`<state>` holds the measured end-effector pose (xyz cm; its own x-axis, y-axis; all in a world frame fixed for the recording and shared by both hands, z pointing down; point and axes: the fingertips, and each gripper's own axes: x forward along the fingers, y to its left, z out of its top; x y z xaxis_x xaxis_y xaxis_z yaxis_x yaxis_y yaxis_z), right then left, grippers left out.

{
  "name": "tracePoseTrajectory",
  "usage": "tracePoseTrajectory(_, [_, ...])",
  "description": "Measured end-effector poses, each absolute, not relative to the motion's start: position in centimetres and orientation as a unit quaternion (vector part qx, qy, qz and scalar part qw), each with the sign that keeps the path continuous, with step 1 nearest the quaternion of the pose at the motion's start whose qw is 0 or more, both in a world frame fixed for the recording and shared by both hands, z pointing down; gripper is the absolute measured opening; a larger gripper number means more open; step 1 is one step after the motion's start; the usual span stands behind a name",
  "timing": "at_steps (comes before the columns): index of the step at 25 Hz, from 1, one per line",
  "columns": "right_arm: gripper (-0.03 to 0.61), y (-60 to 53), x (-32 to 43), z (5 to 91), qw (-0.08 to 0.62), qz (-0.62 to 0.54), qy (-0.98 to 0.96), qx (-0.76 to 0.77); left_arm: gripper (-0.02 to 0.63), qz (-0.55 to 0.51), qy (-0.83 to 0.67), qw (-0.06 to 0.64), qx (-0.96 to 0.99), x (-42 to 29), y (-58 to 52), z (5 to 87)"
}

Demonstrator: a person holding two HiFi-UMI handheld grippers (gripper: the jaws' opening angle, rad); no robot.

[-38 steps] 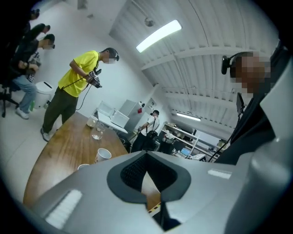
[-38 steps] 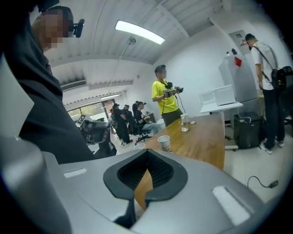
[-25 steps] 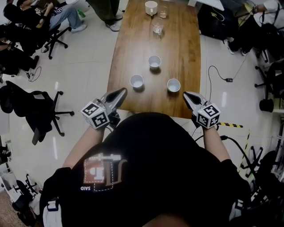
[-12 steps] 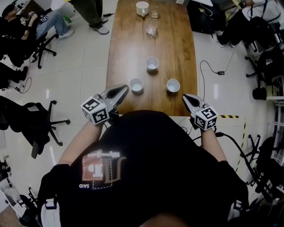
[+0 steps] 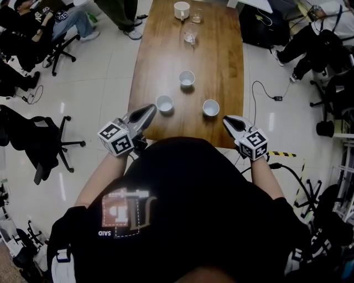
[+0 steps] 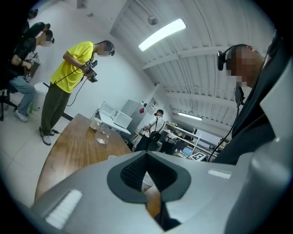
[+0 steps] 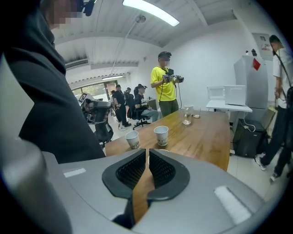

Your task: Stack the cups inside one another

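Three white paper cups stand apart on the wooden table point(image 5: 221, 66): one near left point(image 5: 165, 103), one near right point(image 5: 211, 107), one farther back point(image 5: 187, 78). My left gripper point(image 5: 151, 108) hovers at the table's near edge, just short of the left cup, jaws together and empty point(image 6: 146, 155). My right gripper point(image 5: 226, 119) hangs at the near edge, short of the right cup. Its jaws are opening, with a thin gap between the pads and nothing in it point(image 7: 148, 153). Two of the cups point(image 7: 132, 139) point(image 7: 161, 135) show beyond them.
At the table's far end stand a clear glass point(image 5: 189, 36), a white mug point(image 5: 181, 9) and a small glass point(image 5: 197, 16). A person in a yellow shirt point(image 7: 165, 87) stands there. Office chairs point(image 5: 52, 141) and seated people are on the left; a cable point(image 5: 271, 91) lies on the floor at the right.
The head view has shifted slightly. Both grippers stay at the table's near edge and the cups have not moved.
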<state>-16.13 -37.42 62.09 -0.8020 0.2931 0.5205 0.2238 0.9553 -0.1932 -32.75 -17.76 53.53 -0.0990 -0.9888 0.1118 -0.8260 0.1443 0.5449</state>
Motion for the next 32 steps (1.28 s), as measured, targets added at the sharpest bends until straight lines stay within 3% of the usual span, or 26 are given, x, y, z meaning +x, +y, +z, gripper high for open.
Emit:
tracePoseTrajectory(7, [0.093,-34.8,-18.1,65.0,0.352,-0.095,-0.906,-0.216,-0.009,-0.172,-0.729,0.231,0.621,-33.0,-16.1,53.5])
tracePoseTrajectory(15, [0.107,-34.2,-18.6,70.2,0.426,-0.272,-0.821,-0.263,-0.009,-0.17,-0.74,0.238,0.605,-33.9,-13.6,54.1])
tracePoseTrajectory(19, [0.101,-34.3,-18.9,71.5,0.445,-0.303,-0.8,-0.267,-0.009,-0.173,-0.746,0.24,0.597,-34.3,-12.7,54.3])
tracePoseTrajectory(26, [0.026,-34.3,-19.3,72.0,0.456,-0.314,-0.785,-0.278,-0.009,-0.181,-0.752,0.237,0.587,-34.7,-11.7,54.4])
tracePoseTrajectory(32, [0.026,-31.3,-23.1,66.2,0.397,-0.287,-0.818,-0.303,-0.009,-0.194,-0.762,0.224,0.576,-35.1,-10.7,54.3])
